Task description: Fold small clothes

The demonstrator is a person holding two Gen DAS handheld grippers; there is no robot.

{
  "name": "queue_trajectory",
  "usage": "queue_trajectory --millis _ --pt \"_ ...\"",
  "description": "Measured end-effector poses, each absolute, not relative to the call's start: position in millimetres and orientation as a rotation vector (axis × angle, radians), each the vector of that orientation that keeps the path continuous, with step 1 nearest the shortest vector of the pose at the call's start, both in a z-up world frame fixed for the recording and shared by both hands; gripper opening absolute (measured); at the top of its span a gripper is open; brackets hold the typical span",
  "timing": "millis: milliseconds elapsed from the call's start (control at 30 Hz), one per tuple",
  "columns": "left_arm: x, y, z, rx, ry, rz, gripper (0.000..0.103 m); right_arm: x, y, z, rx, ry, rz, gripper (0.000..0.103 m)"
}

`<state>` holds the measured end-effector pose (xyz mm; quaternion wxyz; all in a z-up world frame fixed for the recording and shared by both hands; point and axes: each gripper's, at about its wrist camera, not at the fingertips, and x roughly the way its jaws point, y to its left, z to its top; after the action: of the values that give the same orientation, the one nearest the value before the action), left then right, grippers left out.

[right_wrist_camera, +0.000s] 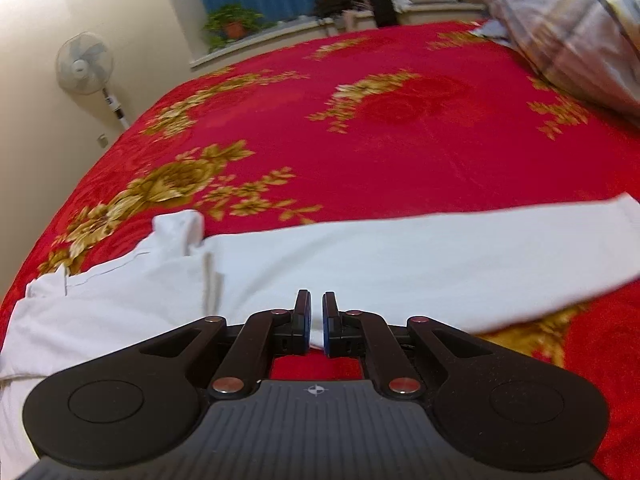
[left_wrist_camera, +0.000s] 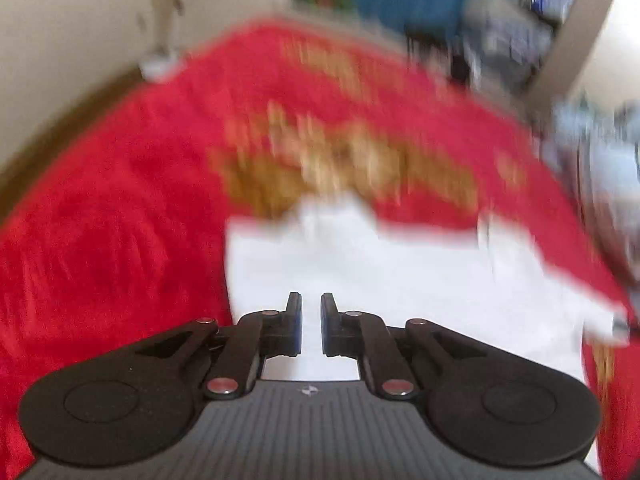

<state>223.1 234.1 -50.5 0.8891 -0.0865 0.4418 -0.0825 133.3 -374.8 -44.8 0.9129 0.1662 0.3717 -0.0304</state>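
Note:
A white long-sleeved garment (right_wrist_camera: 400, 256) lies spread on a red bedcover with gold flowers (right_wrist_camera: 400, 140). One sleeve stretches to the right, and a bunched fold (right_wrist_camera: 180, 228) sits at the left. My right gripper (right_wrist_camera: 316, 298) is at the garment's near edge, its jaws almost together and pinching that white edge, with red cover showing below it. The left wrist view is blurred by motion. There the same white garment (left_wrist_camera: 360, 264) lies under my left gripper (left_wrist_camera: 311, 300). Its jaws stand close with white cloth filling the narrow gap.
A plaid pillow (right_wrist_camera: 568, 28) rests at the bed's far right. A standing fan (right_wrist_camera: 84, 64) is by the left wall. A potted plant (right_wrist_camera: 232, 24) sits on the sill under a blue curtain. Dark clothes are piled at the bed's far edge.

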Motion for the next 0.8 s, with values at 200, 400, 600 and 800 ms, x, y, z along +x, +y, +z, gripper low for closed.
queue_trajectory --millis 200,400,600,800 --pt "202.0 214.6 -53.7 -0.047 0.993 -0.120 0.014 118.6 -399.8 -44.2 0.395 0.766 -0.115 0.005" --pt "144.3 185.8 29.3 -0.023 0.700 -0.134 0.042 105.4 -415.5 -32.1 0.408 0.723 -0.133 0.005" --pt "63.7 161.5 33.6 0.069 0.451 -0.137 0.068 89.0 -430.4 -24.4 0.396 0.694 -0.127 0.005" --pt "72.9 148.3 16.6 0.084 0.489 -0.031 0.065 78.0 -462.7 -31.5 0.411 0.689 -0.170 0.005"
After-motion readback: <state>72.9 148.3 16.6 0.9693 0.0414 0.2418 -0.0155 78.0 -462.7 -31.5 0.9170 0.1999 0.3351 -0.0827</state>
